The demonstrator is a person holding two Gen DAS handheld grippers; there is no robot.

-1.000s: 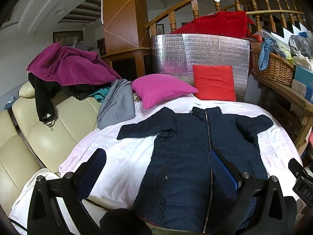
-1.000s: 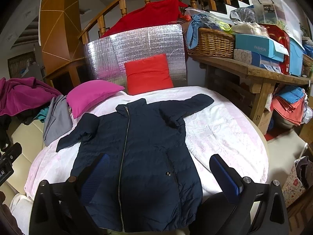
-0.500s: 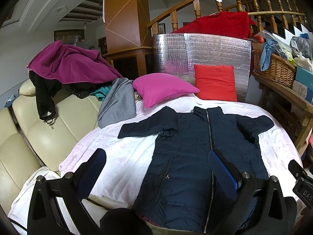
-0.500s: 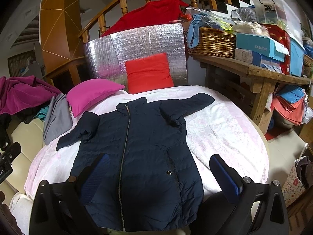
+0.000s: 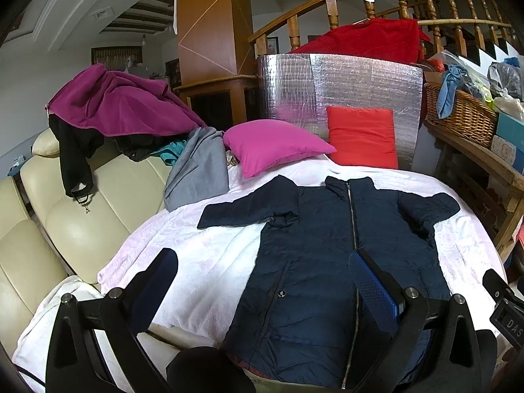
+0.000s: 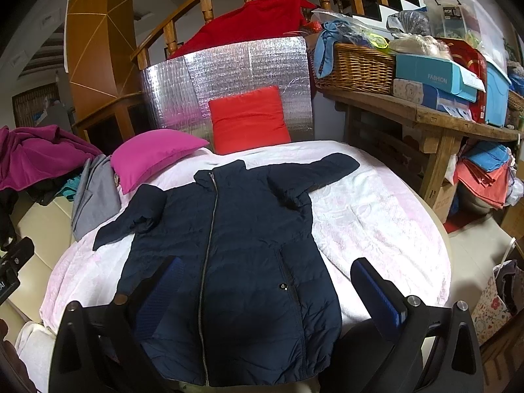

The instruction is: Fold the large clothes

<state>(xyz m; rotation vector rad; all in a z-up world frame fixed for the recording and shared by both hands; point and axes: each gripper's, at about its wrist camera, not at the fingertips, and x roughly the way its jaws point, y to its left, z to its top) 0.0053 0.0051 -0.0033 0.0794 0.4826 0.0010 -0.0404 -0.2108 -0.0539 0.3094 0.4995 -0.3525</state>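
Observation:
A navy zip-up padded jacket [image 5: 327,262] lies flat, front up, on a round table covered with a pale pink cloth [image 5: 196,249]; both sleeves are spread out. It also shows in the right wrist view [image 6: 235,262]. My left gripper [image 5: 262,281] is open and empty, hovering above the jacket's lower left hem. My right gripper [image 6: 271,288] is open and empty above the jacket's lower right part. The tip of the other gripper shows at each view's edge.
A magenta pillow [image 5: 271,147] and a red cushion [image 5: 360,137] lie at the table's far edge before a silver foil panel [image 5: 344,85]. A cream sofa [image 5: 82,216] with piled clothes stands left. A wooden bench [image 6: 425,118] with basket and boxes stands right.
Both views have shifted very slightly closer to the jacket. The jacket has not moved and both grippers stay open.

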